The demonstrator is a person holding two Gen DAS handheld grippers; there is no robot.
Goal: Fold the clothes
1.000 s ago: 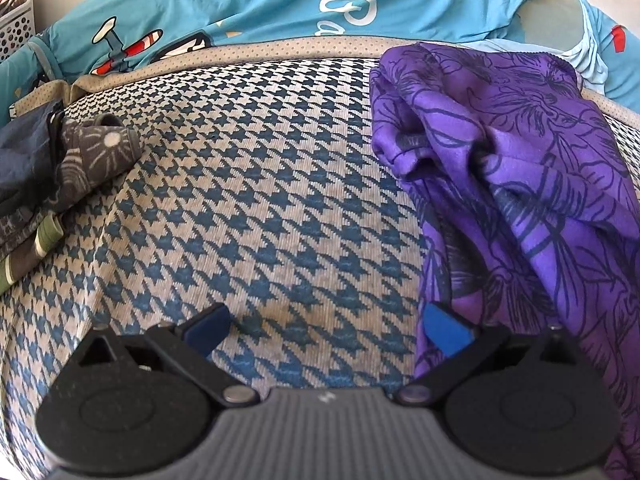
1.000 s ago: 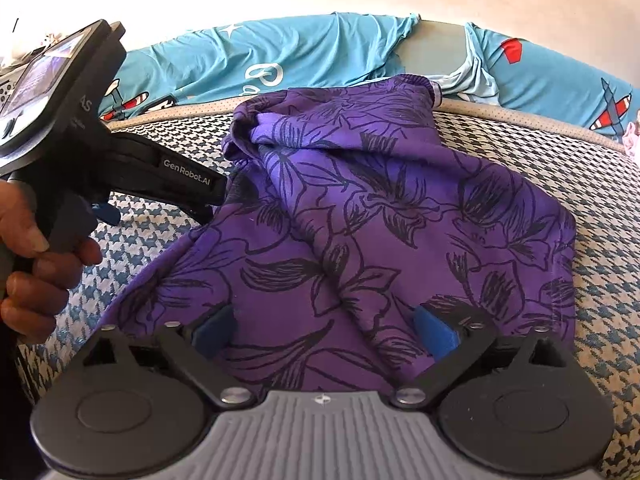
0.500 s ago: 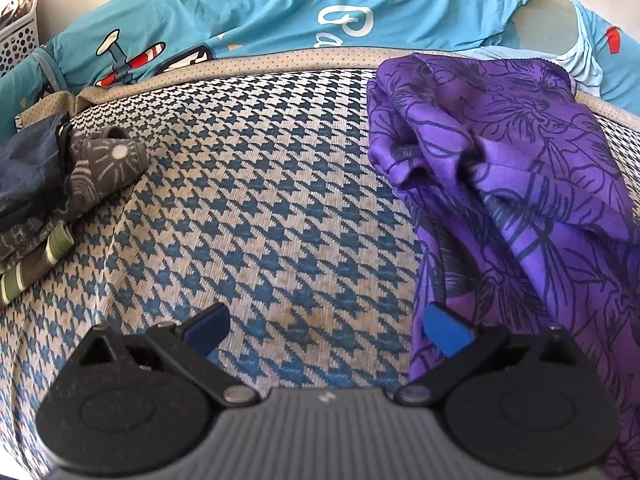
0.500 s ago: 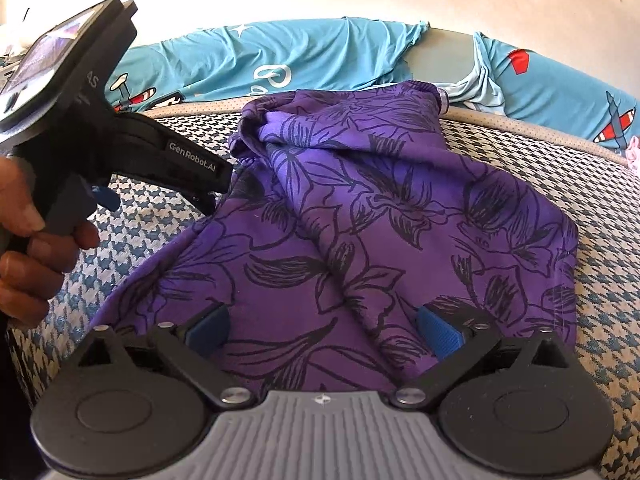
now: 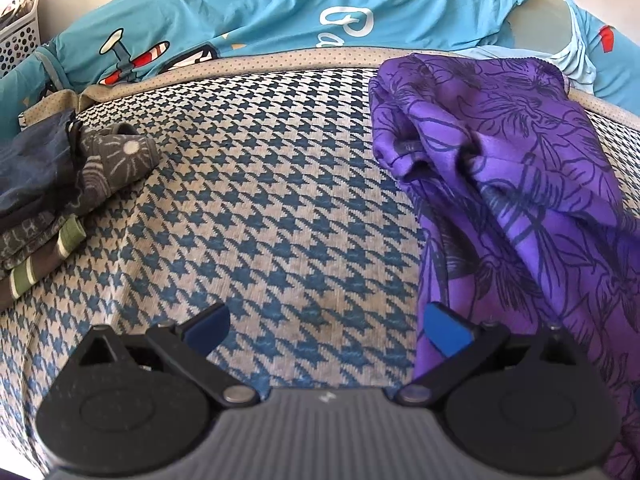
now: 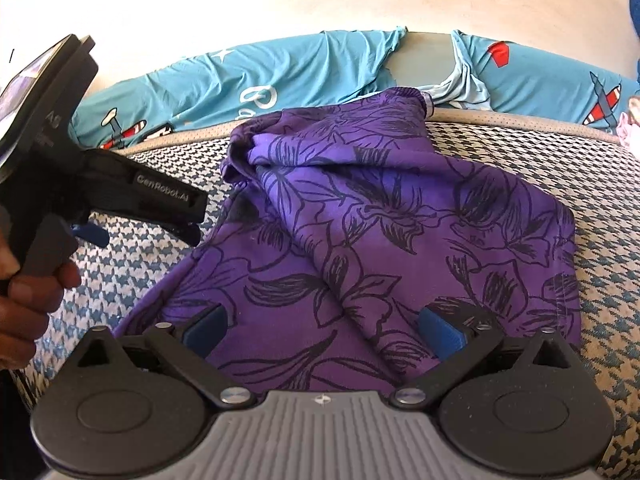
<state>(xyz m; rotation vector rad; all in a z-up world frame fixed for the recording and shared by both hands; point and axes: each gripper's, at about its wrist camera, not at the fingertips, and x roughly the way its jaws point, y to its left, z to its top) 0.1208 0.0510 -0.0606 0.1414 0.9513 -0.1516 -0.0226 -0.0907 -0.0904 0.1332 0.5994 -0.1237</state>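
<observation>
Purple floral garment (image 6: 384,240) lies crumpled on the houndstooth cover (image 5: 256,208). Right gripper (image 6: 322,330) hangs over its near edge, jaws spread wide, nothing pinched. Left gripper (image 5: 326,326) is likewise agape beside the cloth; its side reads "GenRobot.AI". The teal sheet (image 5: 280,12) behind shows white lettering, unreadable.

— where's my room?
— ahead of my left claw (image 5: 326,330): bare houndstooth bed cover (image 5: 260,216), open to the far edge.
— what blocks?
— a stack of dark clothes (image 5: 52,200) on the left, the rumpled purple floral garment (image 5: 520,184) on the right. under my right claw (image 6: 322,328) the purple covers everything.
</observation>
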